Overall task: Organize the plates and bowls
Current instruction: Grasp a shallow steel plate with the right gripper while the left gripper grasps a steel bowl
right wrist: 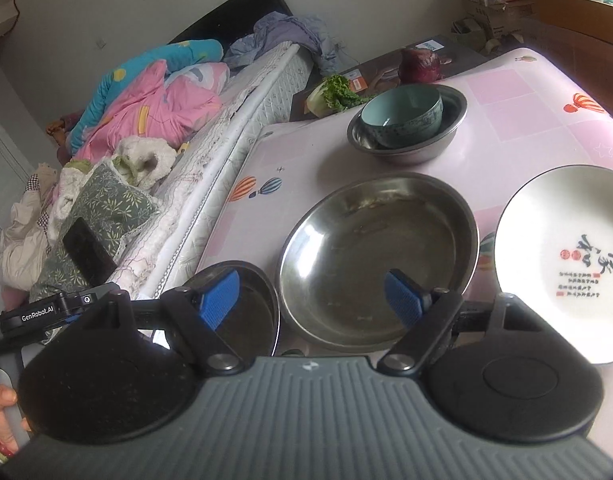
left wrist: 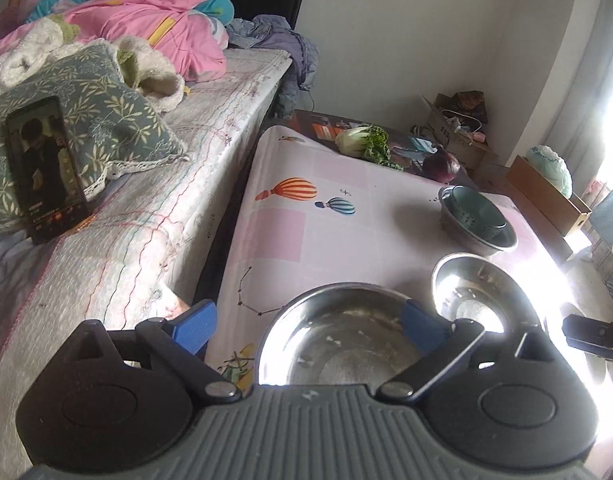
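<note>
The sorting looks barely under way: only the teal bowl (right wrist: 402, 118) sits nested inside a small steel bowl (right wrist: 410, 148) at the upper centre of the right wrist view, while the other dishes lie loose on the pink cloth-covered table (right wrist: 518, 92). Both tongs are spread wide and hold nothing. The right gripper (right wrist: 310, 300) hovers low in its frame over the near rim of the large steel basin (right wrist: 378, 256), its right blue pad above the basin's inner wall and its left pad over a smaller steel bowl (right wrist: 246, 304) at lower left. The white plate (right wrist: 566, 264) with red and black lettering lies just beside the basin at the right edge. In the left wrist view, the left gripper (left wrist: 306, 326) hangs over a steel bowl (left wrist: 338, 340) at bottom centre, another steel bowl (left wrist: 474, 292) just to its right. The likely next move is stacking; it calls for lowering one pad inside a rim, the other outside, then closing.
</note>
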The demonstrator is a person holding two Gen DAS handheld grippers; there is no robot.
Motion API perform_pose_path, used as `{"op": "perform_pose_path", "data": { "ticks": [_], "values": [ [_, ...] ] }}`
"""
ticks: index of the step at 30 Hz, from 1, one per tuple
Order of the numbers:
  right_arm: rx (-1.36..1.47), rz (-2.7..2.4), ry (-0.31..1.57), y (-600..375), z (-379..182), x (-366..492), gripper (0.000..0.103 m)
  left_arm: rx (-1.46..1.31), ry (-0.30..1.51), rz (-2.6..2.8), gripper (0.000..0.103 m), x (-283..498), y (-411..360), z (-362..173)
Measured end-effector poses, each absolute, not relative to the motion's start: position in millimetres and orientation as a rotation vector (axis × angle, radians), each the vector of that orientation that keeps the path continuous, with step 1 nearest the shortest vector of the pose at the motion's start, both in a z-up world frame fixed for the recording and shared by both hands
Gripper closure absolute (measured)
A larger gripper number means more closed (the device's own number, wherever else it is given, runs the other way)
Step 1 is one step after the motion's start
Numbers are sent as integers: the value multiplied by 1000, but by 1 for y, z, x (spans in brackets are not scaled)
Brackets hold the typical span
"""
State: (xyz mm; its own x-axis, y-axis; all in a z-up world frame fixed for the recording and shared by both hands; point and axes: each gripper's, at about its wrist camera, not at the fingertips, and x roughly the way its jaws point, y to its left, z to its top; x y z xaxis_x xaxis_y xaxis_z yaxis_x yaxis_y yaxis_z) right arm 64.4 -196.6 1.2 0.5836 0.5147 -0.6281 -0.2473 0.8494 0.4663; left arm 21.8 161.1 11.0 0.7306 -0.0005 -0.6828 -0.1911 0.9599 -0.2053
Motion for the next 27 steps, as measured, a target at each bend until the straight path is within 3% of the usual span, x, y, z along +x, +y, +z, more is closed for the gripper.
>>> {"op": "perform_pose_path", "data": {
  "ticks": [9,14,27],
  "values": [
    [321,502,961,-135,-41,52,28,-227,821,119,5,14,168,-33],
    [345,497,1006,-122,-58,59,35,-222,849,100,14,19,168,-47],
    [381,489,1042,-105,-74,73,60,-257,923,29,62,30,169,-66]
  ]
}}
